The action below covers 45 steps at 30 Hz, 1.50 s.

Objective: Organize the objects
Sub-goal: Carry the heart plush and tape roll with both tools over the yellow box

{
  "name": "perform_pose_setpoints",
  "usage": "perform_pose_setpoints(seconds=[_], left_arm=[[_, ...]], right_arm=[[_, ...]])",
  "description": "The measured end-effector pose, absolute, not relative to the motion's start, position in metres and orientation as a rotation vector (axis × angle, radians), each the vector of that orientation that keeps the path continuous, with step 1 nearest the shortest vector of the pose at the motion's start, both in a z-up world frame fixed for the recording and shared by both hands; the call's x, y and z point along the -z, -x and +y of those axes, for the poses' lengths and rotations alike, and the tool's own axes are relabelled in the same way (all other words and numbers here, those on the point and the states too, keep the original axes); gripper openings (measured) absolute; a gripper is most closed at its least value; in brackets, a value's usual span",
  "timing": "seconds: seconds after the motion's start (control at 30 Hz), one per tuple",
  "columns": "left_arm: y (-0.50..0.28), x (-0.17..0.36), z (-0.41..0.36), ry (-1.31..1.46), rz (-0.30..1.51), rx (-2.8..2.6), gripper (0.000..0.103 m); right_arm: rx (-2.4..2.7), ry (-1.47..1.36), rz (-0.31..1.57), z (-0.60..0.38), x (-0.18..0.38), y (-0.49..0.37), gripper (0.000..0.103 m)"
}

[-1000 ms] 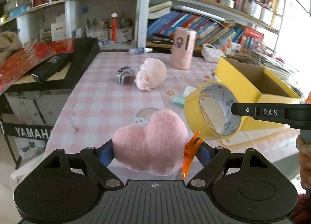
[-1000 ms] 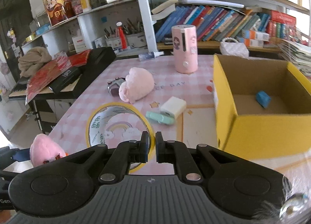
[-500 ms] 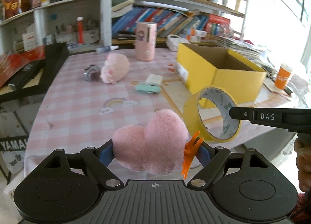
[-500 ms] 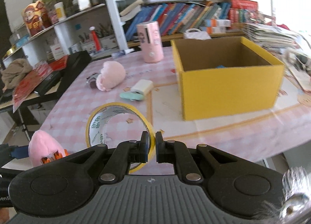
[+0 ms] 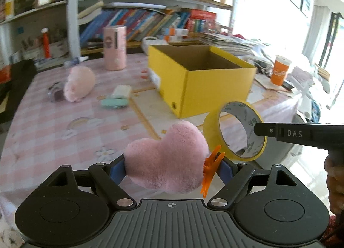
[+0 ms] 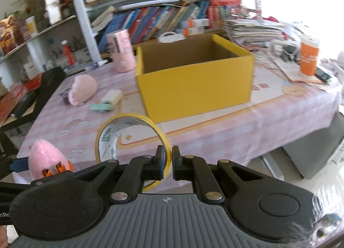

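My left gripper (image 5: 169, 167) is shut on a pink plush toy with orange feet (image 5: 166, 157), held above the table's near edge; the toy also shows in the right wrist view (image 6: 46, 159). My right gripper (image 6: 167, 163) is shut on the rim of a yellow tape roll (image 6: 131, 127), held upright just right of the plush toy; the roll also shows in the left wrist view (image 5: 235, 129). An open yellow cardboard box (image 6: 193, 82) stands on the pink checked table (image 6: 64, 118), beyond both grippers.
On the table left of the box lie a second pink plush (image 6: 82, 89), a white block (image 6: 112, 96), a mint-green item (image 6: 101, 107) and a pink cylinder (image 6: 120, 53). An orange cup (image 6: 308, 58) and paper stacks sit at the right. Bookshelves stand behind.
Both grippers, still holding their objects, have swung right and pulled back from the table; the yellow box now sits nearer the centre of both views.
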State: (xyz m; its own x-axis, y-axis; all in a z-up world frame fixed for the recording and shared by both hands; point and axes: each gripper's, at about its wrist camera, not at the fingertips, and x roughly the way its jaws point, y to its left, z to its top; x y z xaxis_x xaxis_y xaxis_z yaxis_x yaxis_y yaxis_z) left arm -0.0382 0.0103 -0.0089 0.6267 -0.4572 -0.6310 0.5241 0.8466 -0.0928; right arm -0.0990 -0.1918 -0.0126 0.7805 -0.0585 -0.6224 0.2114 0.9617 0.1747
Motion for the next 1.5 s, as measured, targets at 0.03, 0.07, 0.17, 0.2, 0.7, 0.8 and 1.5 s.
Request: perform_pose_setpoints(seconds=[0.03,0.07,0.17,0.2,0.7,0.8,1.5], left_arm=[[0.038,0.009,0.006,-0.108,0.693,0.575,0.085],[0.038,0.009,0.002,-0.113,0.692,0.584,0.085],[0.035,0.008,-0.01,-0.124,0.687,0.611,0.085],[0.034,0.008,-0.014,-0.128,0.685,0.618,0.085],[0.007,-0.019,-0.063,-0.182,0.578,0.677,0.085],[-0.004,-0.035,-0.074,-0.183,0.523,0.685,0.085],[-0.1,-0.043,-0.161,-0.198,0.474,0.575,0.085]], right_arm=[[0.16,-0.247,0.661,-0.196,0.013,0.101,0.007],[0.172,-0.252,0.662,-0.2,0.013,0.103,0.007],[0.199,-0.263,0.663,-0.21,0.015,0.107,0.007],[0.209,-0.266,0.661,-0.214,0.015,0.108,0.007],[0.271,-0.282,0.573,-0.262,-0.005,0.09,0.007],[0.262,-0.278,0.533,-0.276,-0.02,0.076,0.007],[0.063,-0.104,0.553,-0.346,-0.037,-0.086,0.007]])
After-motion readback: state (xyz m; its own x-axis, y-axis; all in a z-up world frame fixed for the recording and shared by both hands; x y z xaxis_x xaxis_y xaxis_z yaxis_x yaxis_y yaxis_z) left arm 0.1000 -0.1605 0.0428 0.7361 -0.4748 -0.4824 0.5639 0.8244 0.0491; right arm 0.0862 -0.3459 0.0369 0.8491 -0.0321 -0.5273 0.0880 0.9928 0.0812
